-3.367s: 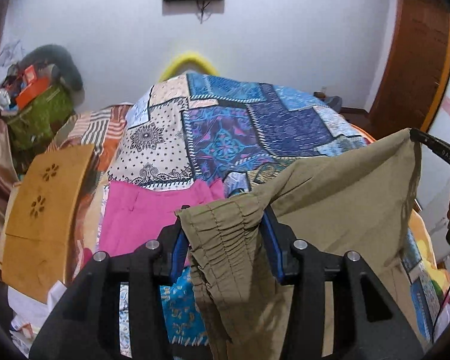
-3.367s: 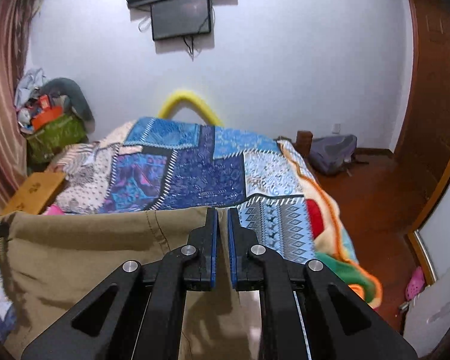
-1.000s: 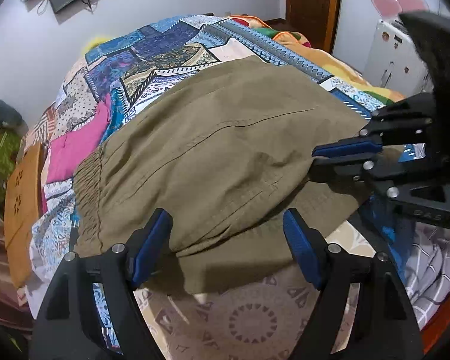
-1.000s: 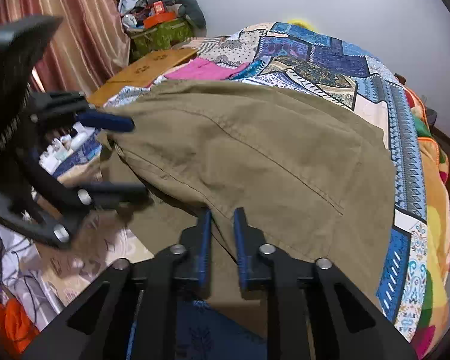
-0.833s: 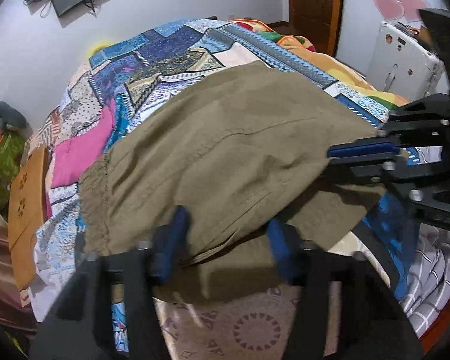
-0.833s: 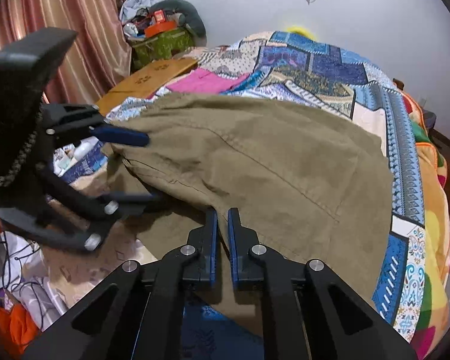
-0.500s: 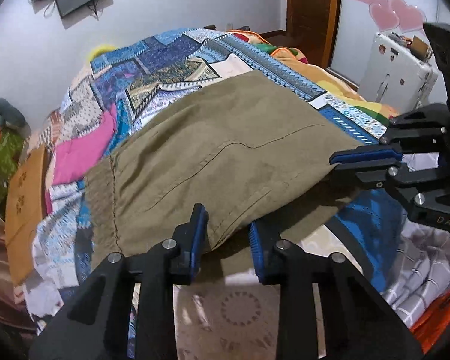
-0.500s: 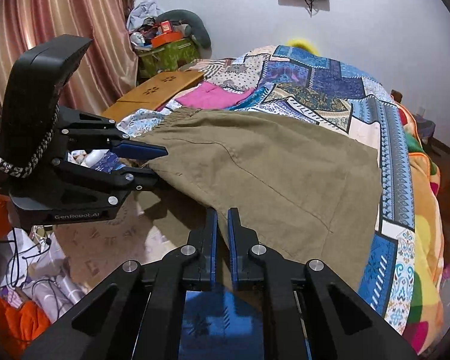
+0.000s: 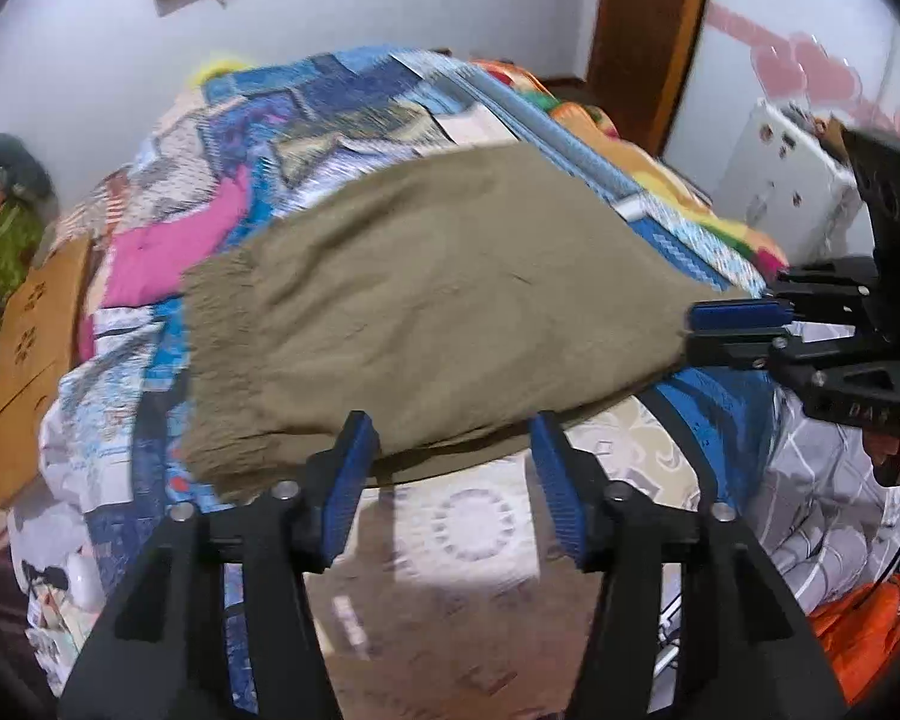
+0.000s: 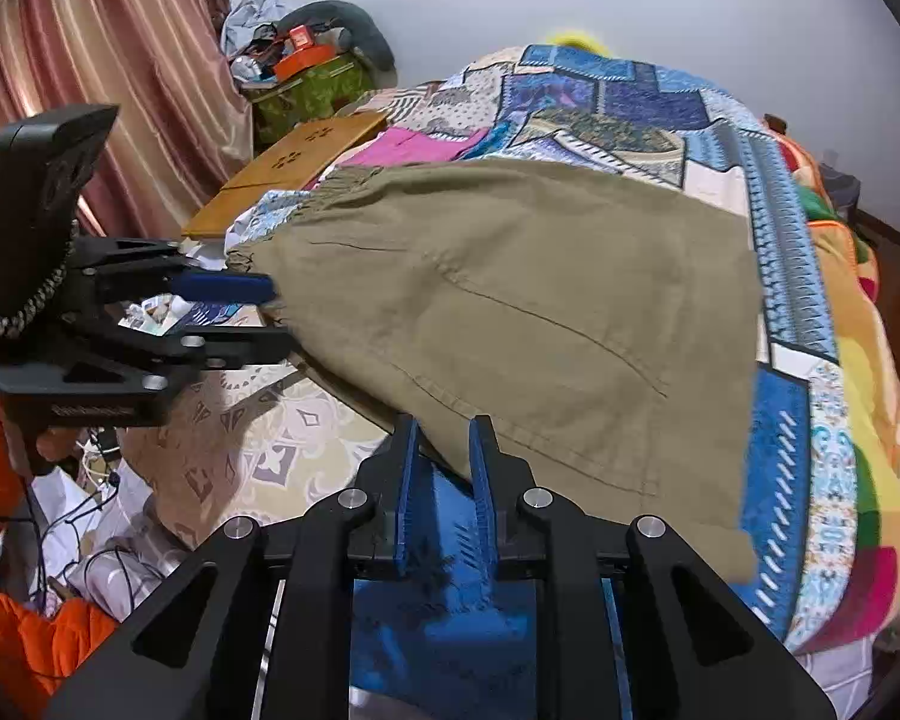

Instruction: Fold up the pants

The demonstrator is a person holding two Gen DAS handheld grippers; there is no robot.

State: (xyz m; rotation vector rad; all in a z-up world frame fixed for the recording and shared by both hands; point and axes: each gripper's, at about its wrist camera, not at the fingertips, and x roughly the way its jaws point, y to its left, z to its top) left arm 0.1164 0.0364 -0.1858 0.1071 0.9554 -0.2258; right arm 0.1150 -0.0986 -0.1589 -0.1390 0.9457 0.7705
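Both wrist views look steeply down, close over the bed's (image 9: pixel 342 96) near edge; both share the pants (image 9: pixel 438 312).

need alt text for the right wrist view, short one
Khaki pants lie spread flat on a bed with a colourful patchwork cover. The right gripper sits at their near edge, jaws slightly apart, the hem between the pads, and the left gripper is at the left edge, jaws apart.

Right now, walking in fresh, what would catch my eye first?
The olive pants spread flat across the near end of the patchwork bedspread. Next, the two black blue-padded tongs at their near edge, left and right, both just opened. Behind lies a bright pink garment.
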